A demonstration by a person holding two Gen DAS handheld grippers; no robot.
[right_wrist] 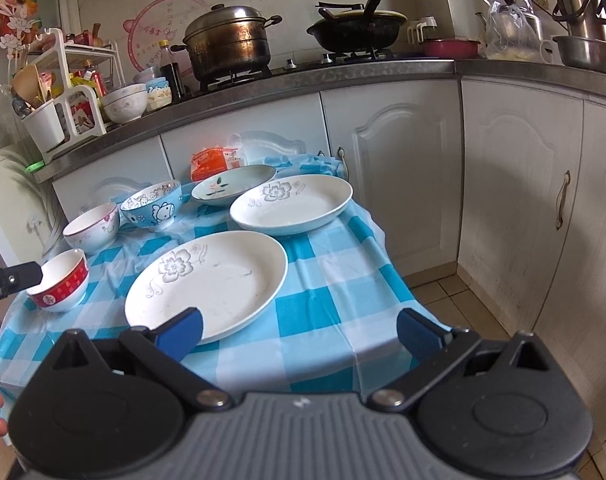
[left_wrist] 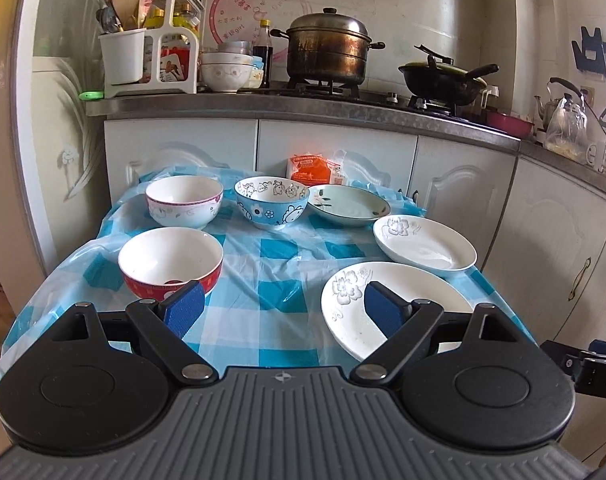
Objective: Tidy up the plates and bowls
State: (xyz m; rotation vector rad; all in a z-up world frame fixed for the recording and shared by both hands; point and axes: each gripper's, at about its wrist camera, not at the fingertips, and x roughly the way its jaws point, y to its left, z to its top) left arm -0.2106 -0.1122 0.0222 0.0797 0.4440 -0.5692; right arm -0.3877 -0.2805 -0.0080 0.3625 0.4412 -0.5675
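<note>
A small table under a blue checked cloth (left_wrist: 271,280) (right_wrist: 315,304) bears three bowls on the left and three plates on the right. The red-banded bowl (left_wrist: 171,262) (right_wrist: 61,280) is nearest, behind it a purple-trimmed bowl (left_wrist: 183,200) (right_wrist: 93,226) and a blue cartoon bowl (left_wrist: 271,202) (right_wrist: 153,204). A large flowered plate (left_wrist: 351,320) (right_wrist: 211,280) lies at the front, a deeper white plate (left_wrist: 425,246) (right_wrist: 293,204) and a pale green plate (left_wrist: 347,204) (right_wrist: 233,186) behind. My left gripper (left_wrist: 283,312) hangs open above the near edge. My right gripper (right_wrist: 301,334) is open too, holding nothing.
An orange packet (left_wrist: 311,170) (right_wrist: 211,164) lies at the table's back. Behind runs a counter with a steamer pot (left_wrist: 329,54) (right_wrist: 227,44), a wok (left_wrist: 443,78) (right_wrist: 355,32), stacked bowls (left_wrist: 225,70) and a utensil rack (left_wrist: 143,40). White cabinets (right_wrist: 395,168) flank the tiled floor (right_wrist: 459,300) on the right.
</note>
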